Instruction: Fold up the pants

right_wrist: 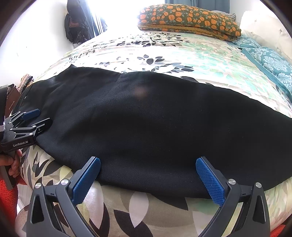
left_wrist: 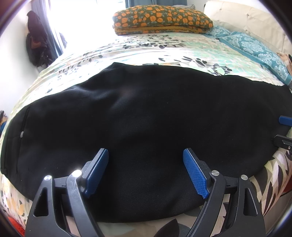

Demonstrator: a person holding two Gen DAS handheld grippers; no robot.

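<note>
**Two low wrist views, side by side across the bed**

Both cameras sit low at the near edge of the bed (left_wrist: 164, 45), looking across it toward the far window. The left view hangs close over the black pants (left_wrist: 146, 113); the right view sits further right. Both share the pants and the orange-flowered pillow (right_wrist: 189, 16).

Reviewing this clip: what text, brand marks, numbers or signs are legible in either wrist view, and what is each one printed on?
"GenRobot.AI": white lettering on the black body of the left gripper, seen at the left edge of the right wrist view.
No other text is readable: the black pants, the floral bedspread and the orange-flowered pillow show no lettering, only patterns.
</note>
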